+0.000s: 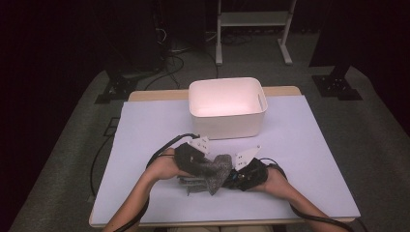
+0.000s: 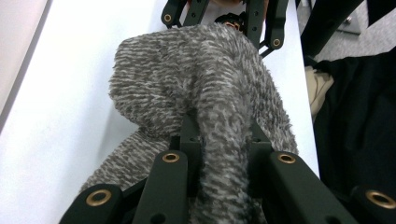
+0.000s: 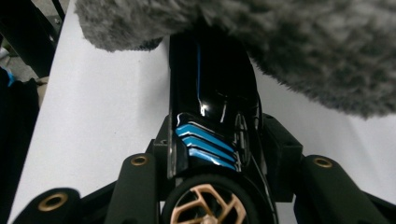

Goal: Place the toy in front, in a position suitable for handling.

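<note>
The table (image 1: 145, 125), covered in a pale lilac sheet, took up the middle of the high view, with a white bin (image 1: 227, 107) standing at its far centre. Below the bin, in the lower middle of the frame, lay a fuzzy grey sock (image 1: 212, 171), bunched between the two tools and well apart from the bin.

The left gripper (image 1: 193, 157) came in from the lower left, its jaws closed tight on a fold of the sock; in the left gripper view the grey knit (image 2: 205, 93) ran down between the two black jaws and spread out over the white surface beyond them. The left hand (image 1: 164, 169) wrapped the tool's body from the left, forearm angled up from the bottom edge.

The right gripper (image 1: 249, 171) sat at the sock's right edge (lower centre-right of the high view), its jaws about half open. In the right gripper view a glossy black toy car with blue stripes (image 3: 210, 116) lay between those jaws, nose under the sock (image 3: 280, 42); whether the pads pressed on it I could not tell. The right hand (image 1: 273, 181) held the tool low, near the sheet
</note>
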`<state>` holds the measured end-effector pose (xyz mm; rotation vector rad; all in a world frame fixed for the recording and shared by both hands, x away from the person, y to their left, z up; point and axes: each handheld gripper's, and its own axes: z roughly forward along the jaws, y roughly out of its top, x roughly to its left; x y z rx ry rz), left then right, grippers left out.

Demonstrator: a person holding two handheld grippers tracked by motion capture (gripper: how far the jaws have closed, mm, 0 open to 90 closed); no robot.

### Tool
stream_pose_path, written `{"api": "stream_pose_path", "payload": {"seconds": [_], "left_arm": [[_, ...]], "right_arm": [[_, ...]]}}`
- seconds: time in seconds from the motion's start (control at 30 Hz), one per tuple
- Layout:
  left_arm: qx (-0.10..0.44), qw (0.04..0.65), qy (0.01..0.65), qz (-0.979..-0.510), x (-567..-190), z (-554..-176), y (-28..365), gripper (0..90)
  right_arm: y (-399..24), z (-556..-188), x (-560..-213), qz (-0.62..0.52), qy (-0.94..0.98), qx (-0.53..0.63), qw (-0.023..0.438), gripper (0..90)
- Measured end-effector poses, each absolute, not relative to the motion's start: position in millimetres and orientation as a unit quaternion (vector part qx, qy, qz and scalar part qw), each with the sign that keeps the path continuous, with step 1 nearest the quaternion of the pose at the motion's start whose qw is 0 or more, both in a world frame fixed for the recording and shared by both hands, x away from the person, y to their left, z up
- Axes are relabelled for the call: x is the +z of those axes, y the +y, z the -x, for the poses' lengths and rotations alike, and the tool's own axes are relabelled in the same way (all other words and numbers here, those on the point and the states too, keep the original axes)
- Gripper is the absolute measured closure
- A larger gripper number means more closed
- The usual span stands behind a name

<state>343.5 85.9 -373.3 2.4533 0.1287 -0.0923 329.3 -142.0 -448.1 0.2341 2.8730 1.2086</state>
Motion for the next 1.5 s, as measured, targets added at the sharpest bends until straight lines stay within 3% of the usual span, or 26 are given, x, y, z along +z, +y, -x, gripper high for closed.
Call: {"api": "stream_pose_path", "payload": {"seconds": [0.03,0.1,0.2,0.33,0.8,1.13,1.5], "left_arm": [[-0.034,0.332,0.048,-0.941,-372.9,-343.1,84.9,75.6],[-0.029,0.326,0.044,-0.944,-371.9,-342.7,83.2,75.6],[-0.026,0.324,0.044,-0.945,-371.3,-342.7,80.0,75.5],[-0.031,0.325,0.036,-0.944,-370.6,-343.3,68.3,75.5],[-0.04,0.306,-0.029,-0.951,-369.2,-337.4,1.4,75.3],[-0.034,0.307,-0.012,-0.951,-370.5,-338.3,26.5,75.4],[-0.016,0.318,0.039,-0.947,-370.0,-339.1,86.8,75.3]], "right_arm": [[-144.1,-329.0,-446.9,-0.076,0.918,0.389,0.007,46.0],[-149.8,-328.3,-444.3,-0.082,0.918,0.388,0.01,45.0],[-167.5,-324.9,-441.0,-0.094,0.912,0.398,0.014,50.5],[-185.2,-321.5,-441.6,-0.104,0.908,0.406,0.0,65.0],[-181.6,-317.8,-445.2,-0.102,0.908,0.405,0.016,65.1],[-182.3,-318.6,-445.2,-0.101,0.91,0.401,0.015,65.5],[-182.5,-318.0,-444.7,-0.101,0.912,0.397,0.018,65.8]]}}
